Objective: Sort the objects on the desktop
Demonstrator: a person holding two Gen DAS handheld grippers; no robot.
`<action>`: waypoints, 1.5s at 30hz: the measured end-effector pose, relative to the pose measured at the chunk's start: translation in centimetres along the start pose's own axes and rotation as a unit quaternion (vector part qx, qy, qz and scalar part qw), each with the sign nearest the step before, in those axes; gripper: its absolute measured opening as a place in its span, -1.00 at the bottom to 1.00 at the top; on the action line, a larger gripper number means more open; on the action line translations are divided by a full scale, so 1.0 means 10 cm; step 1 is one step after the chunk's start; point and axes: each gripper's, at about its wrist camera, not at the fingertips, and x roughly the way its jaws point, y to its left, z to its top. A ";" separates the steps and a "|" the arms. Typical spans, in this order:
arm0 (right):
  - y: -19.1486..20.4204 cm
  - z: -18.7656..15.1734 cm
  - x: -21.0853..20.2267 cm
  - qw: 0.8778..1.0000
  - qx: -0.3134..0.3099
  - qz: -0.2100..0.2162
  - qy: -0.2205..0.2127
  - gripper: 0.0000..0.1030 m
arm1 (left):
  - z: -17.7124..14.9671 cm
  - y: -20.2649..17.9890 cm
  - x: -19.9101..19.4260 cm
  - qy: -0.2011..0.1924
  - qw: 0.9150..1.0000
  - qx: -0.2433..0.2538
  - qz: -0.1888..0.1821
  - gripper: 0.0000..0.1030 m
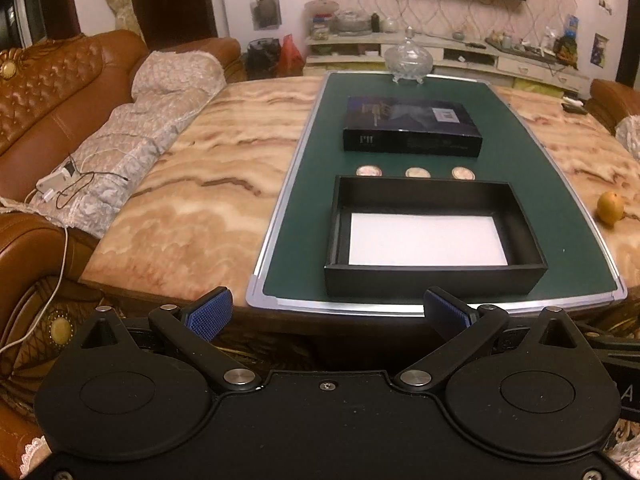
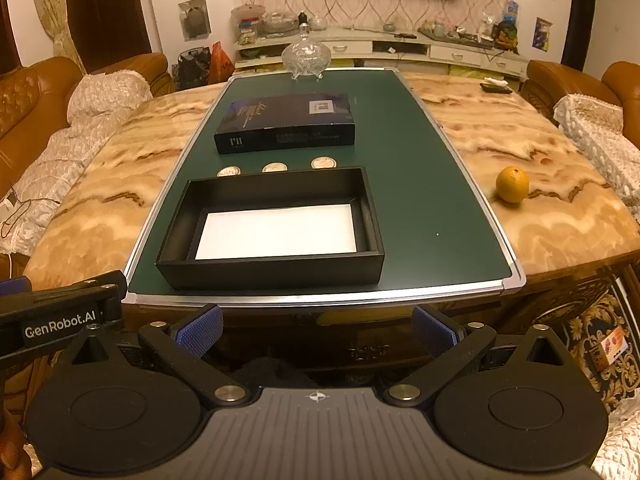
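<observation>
An open black box (image 1: 434, 278) (image 2: 272, 270) with a white liner stands at the near end of a green board (image 1: 304, 184) (image 2: 420, 184). Behind it lie three round silver coins (image 1: 418, 172) (image 2: 275, 167) in a row, then the dark box lid (image 1: 412, 126) (image 2: 286, 122). My left gripper (image 1: 326, 314) is open and empty, held in front of the table's near edge. My right gripper (image 2: 318, 330) is open and empty, also short of the near edge. The left gripper's body (image 2: 60, 316) shows at the left of the right wrist view.
A glass lidded bowl (image 1: 408, 58) (image 2: 306, 56) stands at the board's far end. An orange (image 1: 611, 208) (image 2: 512, 184) lies on the marble table (image 1: 200, 200) (image 2: 540, 160) right of the board. A remote (image 2: 496, 88) lies far right. Sofas flank the table.
</observation>
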 end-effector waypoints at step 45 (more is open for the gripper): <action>-0.01 0.17 0.71 0.999 -0.017 -0.011 0.049 1.00 | 0.13 -0.07 0.77 0.102 0.995 0.004 0.007 1.00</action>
